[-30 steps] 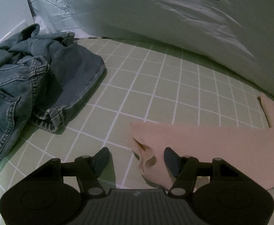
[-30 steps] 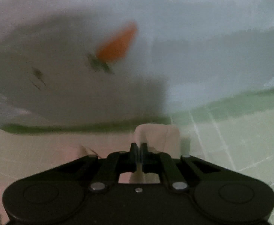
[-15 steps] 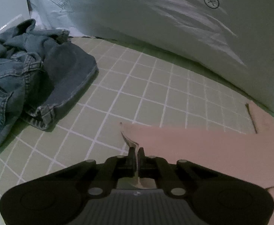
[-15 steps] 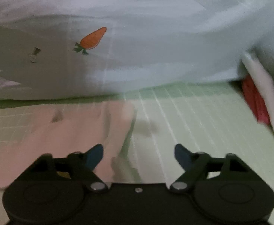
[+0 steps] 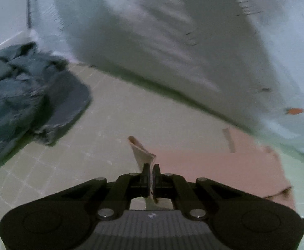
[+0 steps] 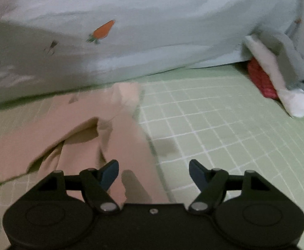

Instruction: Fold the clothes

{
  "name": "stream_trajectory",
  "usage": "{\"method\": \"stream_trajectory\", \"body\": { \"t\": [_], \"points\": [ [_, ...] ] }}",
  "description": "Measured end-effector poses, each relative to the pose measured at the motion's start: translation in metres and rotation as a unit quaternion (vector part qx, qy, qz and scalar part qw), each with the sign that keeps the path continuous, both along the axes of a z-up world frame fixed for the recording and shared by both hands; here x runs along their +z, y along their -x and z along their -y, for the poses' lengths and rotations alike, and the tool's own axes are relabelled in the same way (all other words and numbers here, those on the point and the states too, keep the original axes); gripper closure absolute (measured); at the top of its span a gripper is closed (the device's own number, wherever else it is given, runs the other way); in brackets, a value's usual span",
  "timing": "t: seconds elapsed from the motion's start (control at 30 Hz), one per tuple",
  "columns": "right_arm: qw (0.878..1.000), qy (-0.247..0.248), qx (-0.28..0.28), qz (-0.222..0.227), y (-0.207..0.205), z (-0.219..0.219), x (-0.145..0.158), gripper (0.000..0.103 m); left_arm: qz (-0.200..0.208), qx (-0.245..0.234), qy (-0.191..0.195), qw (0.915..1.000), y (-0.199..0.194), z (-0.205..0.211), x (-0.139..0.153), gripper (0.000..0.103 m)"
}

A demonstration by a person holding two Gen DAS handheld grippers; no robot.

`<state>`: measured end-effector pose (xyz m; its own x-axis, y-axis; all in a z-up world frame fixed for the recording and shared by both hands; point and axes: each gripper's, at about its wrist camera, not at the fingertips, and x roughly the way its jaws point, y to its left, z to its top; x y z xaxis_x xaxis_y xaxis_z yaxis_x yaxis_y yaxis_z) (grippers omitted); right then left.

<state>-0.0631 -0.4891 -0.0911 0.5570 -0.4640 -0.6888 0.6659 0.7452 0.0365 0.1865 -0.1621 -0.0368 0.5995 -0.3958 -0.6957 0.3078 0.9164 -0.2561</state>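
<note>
jeans (image 5: 26, 102) show only beside left tool (image 5: 151, 169).

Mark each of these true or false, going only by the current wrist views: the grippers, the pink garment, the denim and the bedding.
1. The left gripper is shut on a fold of the pale pink garment. True.
2. The right gripper clamps the pink garment. False: its jaws stand apart, nothing pinched between them.
3. The crumpled blue denim garment lies folded on top of the pink one. False: it lies apart, crumpled, to the left in the left wrist view.
4. An orange carrot print shows on the pale blue bedding. True.
5. The green grid mat is plain, without lines. False: white grid lines cross it.
</note>
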Motion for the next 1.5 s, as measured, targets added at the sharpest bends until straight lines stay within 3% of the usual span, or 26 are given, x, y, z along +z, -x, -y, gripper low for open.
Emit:
{"method": "stream_trajectory", "body": {
  "t": [0.13,0.33,0.57,0.63,0.7,0.77,0.9,1.0,1.13,1.23,1.3,1.5],
  "points": [
    [1.0,-0.001,-0.013,0.007,0.033,0.003,0.005,0.028,0.029,-0.059,0.015,0.9977,0.032,0.037,0.023,0.101],
    [1.0,-0.02,-0.012,0.0,0.087,0.012,0.002,0.028,0.03,-0.152,0.021,0.9877,0.1,0.107,0.033,0.101],
    [0.999,-0.016,0.023,-0.025,0.131,0.037,0.007,0.028,-0.05,-0.212,0.0,0.9761,0.17,0.168,0.003,0.098],
    [0.999,-0.017,0.031,-0.032,0.142,0.043,0.006,0.028,-0.072,-0.212,-0.02,0.9744,0.185,0.177,-0.009,0.082],
    [0.998,-0.026,0.036,-0.035,0.15,0.05,0.003,0.028,-0.081,-0.211,-0.034,0.9736,0.198,0.18,-0.016,0.041],
    [0.998,-0.033,0.046,-0.034,0.153,0.054,0.002,0.027,-0.073,-0.193,-0.043,0.9775,0.205,0.173,-0.017,0.021],
    [0.995,-0.034,0.088,-0.014,0.148,0.049,0.001,0.018,-0.063,-0.141,-0.069,0.9856,0.206,0.157,-0.021,0.013],
    [0.989,-0.043,0.139,0.003,0.134,0.039,-0.002,0.0,-0.072,-0.085,-0.104,0.9883,0.206,0.142,-0.025,0.013],
    [0.975,-0.05,0.215,0.008,0.111,0.013,-0.006,0.0,-0.087,-0.06,-0.126,0.9864,0.197,0.128,-0.038,0.011],
    [0.967,-0.057,0.247,-0.022,0.087,-0.006,-0.013,0.0,-0.098,-0.052,-0.14,0.9839,0.191,0.124,-0.045,0.011],
    [0.965,-0.061,0.254,-0.032,0.074,-0.017,-0.015,0.01,-0.095,-0.057,-0.141,0.9839,0.189,0.123,-0.046,0.011],
    [0.952,-0.085,0.291,-0.048,0.05,-0.033,-0.02,0.055,-0.106,-0.052,-0.128,0.9847,0.192,0.117,-0.051,0.011]
  ]
}}
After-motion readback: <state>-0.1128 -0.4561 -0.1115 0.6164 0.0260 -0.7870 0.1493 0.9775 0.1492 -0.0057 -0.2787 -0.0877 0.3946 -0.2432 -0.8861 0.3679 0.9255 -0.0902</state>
